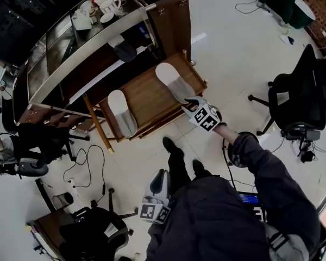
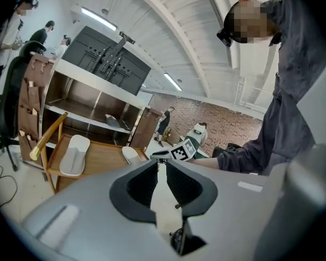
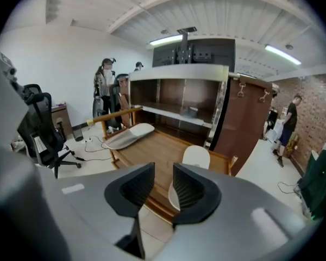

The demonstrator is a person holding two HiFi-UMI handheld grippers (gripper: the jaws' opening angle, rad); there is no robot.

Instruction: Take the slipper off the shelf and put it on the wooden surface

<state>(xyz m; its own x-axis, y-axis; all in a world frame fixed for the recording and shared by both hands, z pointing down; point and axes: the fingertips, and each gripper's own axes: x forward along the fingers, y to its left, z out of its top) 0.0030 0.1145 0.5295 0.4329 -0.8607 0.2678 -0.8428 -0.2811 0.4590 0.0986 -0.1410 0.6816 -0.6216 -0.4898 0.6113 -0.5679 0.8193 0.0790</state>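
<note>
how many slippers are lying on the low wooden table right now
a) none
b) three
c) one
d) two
d: the low brown wooden table carries two flat grey-and-white slippers, the left slipper and the right slipper, lying apart from each other.

Right gripper (image 3: 163,172) jaws apart; left gripper (image 2: 158,162) jaws together.

Left gripper (image 2: 162,160), jaws apparently together
</note>
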